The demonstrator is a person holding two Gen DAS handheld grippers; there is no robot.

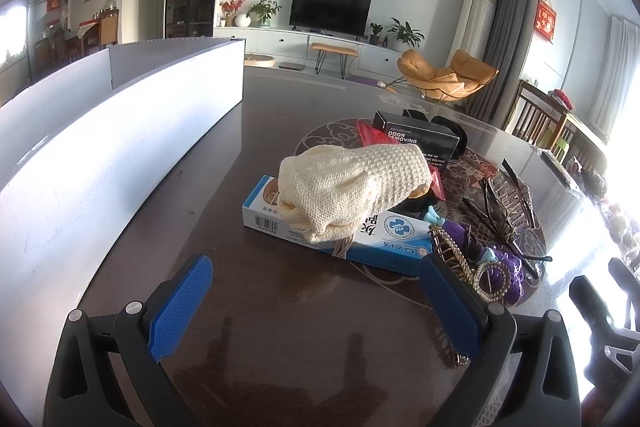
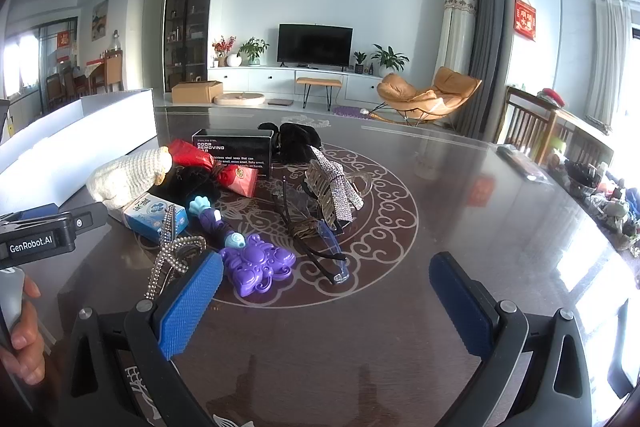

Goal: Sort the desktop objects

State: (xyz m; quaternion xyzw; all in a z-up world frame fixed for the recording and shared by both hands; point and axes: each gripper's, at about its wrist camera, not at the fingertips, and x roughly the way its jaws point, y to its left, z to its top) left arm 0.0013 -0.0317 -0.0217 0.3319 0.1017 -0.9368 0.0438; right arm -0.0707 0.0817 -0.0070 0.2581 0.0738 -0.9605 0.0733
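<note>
A heap of small objects lies on the dark table. A cream knitted mitt (image 1: pixel 348 187) (image 2: pixel 128 177) rests on a blue-and-white box (image 1: pixel 384 237) (image 2: pixel 154 215). Beside it lie a black box (image 1: pixel 416 143) (image 2: pixel 236 149), a red pouch (image 2: pixel 232 173), a purple toy comb (image 2: pixel 256 263), a rhinestone hair clip (image 2: pixel 336 187), a beaded clip (image 2: pixel 172 251) (image 1: pixel 468 263) and glasses (image 2: pixel 320 243). My left gripper (image 1: pixel 316 301) is open just short of the blue box. My right gripper (image 2: pixel 326 301) is open near the purple comb, holding nothing.
A long white bin (image 1: pixel 92 147) (image 2: pixel 76 143) stands along the left of the table. A black fuzzy item (image 2: pixel 298 141) lies behind the heap. A hand (image 2: pixel 24 339) holds the left gripper's body (image 2: pixel 40 235). Clutter lines the table's right edge (image 2: pixel 600 195).
</note>
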